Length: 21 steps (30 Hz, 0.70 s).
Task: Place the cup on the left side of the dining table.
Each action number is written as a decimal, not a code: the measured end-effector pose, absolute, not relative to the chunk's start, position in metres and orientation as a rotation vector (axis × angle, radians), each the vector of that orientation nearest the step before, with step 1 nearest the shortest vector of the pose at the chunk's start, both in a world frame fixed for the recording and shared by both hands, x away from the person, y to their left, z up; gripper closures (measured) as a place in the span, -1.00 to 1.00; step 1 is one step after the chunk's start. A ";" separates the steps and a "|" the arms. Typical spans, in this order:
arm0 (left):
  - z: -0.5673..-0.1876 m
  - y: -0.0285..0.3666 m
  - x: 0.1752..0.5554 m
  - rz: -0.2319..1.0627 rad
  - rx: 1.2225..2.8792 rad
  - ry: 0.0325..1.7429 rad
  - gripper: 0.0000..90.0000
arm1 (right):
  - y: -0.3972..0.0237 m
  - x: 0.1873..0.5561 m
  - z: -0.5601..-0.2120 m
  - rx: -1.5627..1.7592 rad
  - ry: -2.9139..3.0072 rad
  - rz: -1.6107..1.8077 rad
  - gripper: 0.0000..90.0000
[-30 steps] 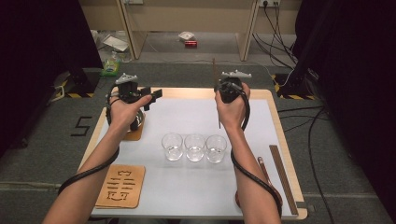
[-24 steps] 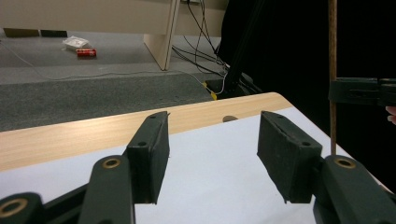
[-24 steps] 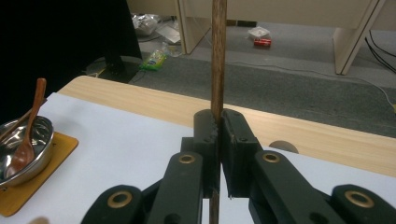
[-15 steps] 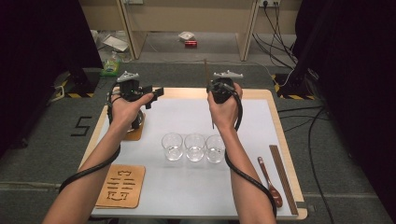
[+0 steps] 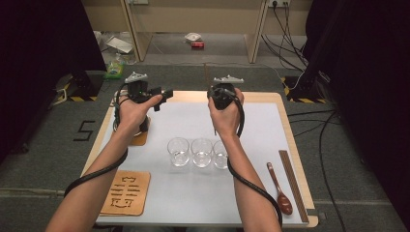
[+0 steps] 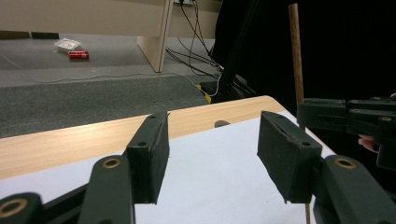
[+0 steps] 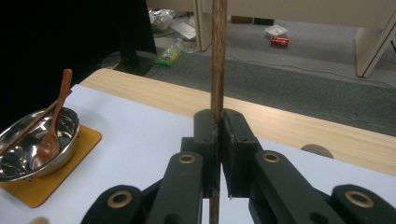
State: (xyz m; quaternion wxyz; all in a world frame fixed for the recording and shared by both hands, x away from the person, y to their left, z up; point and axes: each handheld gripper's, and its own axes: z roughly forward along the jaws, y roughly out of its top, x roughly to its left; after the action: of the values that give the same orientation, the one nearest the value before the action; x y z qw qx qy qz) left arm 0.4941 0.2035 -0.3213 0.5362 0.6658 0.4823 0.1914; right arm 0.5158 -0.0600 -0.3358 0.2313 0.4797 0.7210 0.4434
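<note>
My right gripper [image 5: 213,96] is shut on a thin wooden chopstick [image 5: 207,77] and holds it upright over the far middle of the white mat; in the right gripper view the chopstick [image 7: 218,56] rises straight from between the closed pads of that gripper [image 7: 217,122]. My left gripper [image 5: 163,94] hovers at the far left and points right with its jaws apart. In the left gripper view nothing lies between the pads of that gripper [image 6: 212,135], and the chopstick [image 6: 295,56] and the right gripper [image 6: 348,116] stand beyond them.
Three empty glasses [image 5: 201,152] stand in a row mid-table. A steel bowl [image 7: 14,161] with a wooden spoon [image 7: 56,126] rests on an orange coaster [image 7: 60,184] at the left. A carved wooden coaster [image 5: 126,192] lies front left; another spoon [image 5: 279,186] and a long stick [image 5: 292,186] lie front right.
My right hand has shifted a little to the left with the chopstick still upright in its grip. The left hand has stayed where it was.
</note>
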 end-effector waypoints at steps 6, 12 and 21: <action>-0.320 0.197 0.498 0.448 1.588 1.142 -0.05 | -0.057 0.515 -0.338 1.314 1.989 1.223 0.90; -0.318 0.192 0.503 0.445 1.588 1.133 -0.05 | -0.054 0.515 -0.339 1.313 1.994 1.234 0.90; -0.315 0.184 0.508 0.444 1.589 1.111 -0.04 | -0.048 0.513 -0.338 1.297 2.004 1.239 0.90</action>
State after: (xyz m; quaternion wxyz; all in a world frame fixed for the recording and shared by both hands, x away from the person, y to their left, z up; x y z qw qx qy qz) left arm 0.5078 0.1836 -0.3150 0.5451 0.6697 0.4684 0.1870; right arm 0.5135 -0.0480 -0.3382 0.2241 0.4701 0.7261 0.4489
